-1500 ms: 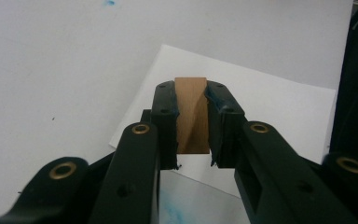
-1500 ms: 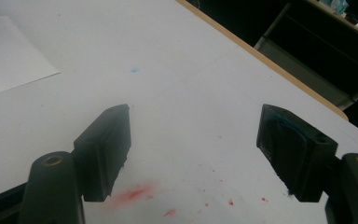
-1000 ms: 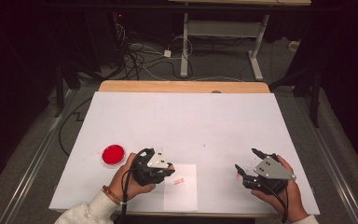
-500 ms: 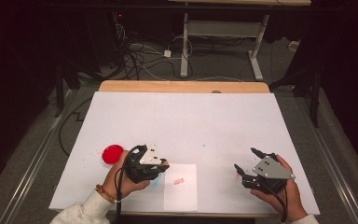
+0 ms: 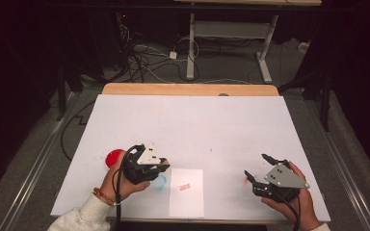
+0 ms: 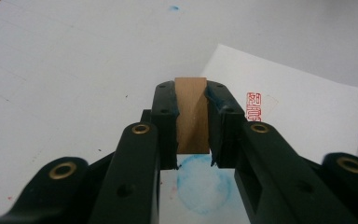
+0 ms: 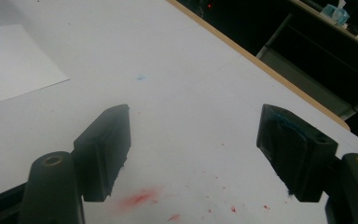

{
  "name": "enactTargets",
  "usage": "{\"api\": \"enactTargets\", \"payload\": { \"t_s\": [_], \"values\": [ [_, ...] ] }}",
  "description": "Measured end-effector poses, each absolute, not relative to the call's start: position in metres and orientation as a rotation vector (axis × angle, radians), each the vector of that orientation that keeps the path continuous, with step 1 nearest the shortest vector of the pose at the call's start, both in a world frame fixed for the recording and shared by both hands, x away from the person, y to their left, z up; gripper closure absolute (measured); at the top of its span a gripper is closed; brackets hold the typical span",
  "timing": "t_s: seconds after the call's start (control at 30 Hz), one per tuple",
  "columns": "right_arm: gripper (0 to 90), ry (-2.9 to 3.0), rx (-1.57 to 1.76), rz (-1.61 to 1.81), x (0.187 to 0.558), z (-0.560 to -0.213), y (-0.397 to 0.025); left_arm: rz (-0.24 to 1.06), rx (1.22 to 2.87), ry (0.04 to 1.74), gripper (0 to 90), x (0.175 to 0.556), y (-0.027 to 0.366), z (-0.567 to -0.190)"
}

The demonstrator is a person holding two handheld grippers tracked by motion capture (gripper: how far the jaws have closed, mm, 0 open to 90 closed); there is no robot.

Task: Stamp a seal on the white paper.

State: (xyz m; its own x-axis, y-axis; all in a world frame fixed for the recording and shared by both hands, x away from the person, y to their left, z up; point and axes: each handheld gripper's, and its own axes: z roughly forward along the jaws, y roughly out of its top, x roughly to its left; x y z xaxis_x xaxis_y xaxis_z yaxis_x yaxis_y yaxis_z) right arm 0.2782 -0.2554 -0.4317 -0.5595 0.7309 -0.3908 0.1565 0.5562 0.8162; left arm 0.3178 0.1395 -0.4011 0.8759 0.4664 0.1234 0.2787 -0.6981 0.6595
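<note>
1. While your left tongs (image 5: 163,166) sit at the lower left of the high view, they are clamped on the wooden stamp (image 6: 191,114), which stands upright between the two jaws in the left gripper view.
2. Your stamp hangs just beside the left edge of the paper sheet (image 5: 187,192), over a pale blue ring stain (image 6: 202,183) on the worktop (image 5: 188,125). One red seal print (image 5: 185,186) already sits on the sheet, right of the stamp.
3. Your right tongs (image 5: 259,167) rest at the lower right of the high view with the jaws wide apart and nothing between them; a red smear (image 7: 140,198) lies on the worktop under them.
4. The red ink pad (image 5: 113,157) lies left of your left hand (image 5: 120,180), partly hidden behind it.
5. Likely risks from here:
   - If you press down where you are now, the face would probably land on the bare worktop or half across the sheet edge and give a broken print.
   - The sheet is loose, and nothing holds it. Any sideways drag of the stamp could slide it or smear the mark; your idle right tongs could pin it.
   - The grip covers only part of the block, so a slanted press may twist it between the pads.
   - Swinging back toward the ink pad, your wrist could knock it.
</note>
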Motion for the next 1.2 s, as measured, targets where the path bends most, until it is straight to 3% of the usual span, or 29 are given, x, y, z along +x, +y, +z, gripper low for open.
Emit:
{"api": "enactTargets", "payload": {
  "t_s": [1.2],
  "values": [
    [26.4,2.046,0.701,0.947,0.277,-0.433,-0.254,0.449,2.318,0.803,73.4,0.341,0.213,-0.400]
  ]
}}
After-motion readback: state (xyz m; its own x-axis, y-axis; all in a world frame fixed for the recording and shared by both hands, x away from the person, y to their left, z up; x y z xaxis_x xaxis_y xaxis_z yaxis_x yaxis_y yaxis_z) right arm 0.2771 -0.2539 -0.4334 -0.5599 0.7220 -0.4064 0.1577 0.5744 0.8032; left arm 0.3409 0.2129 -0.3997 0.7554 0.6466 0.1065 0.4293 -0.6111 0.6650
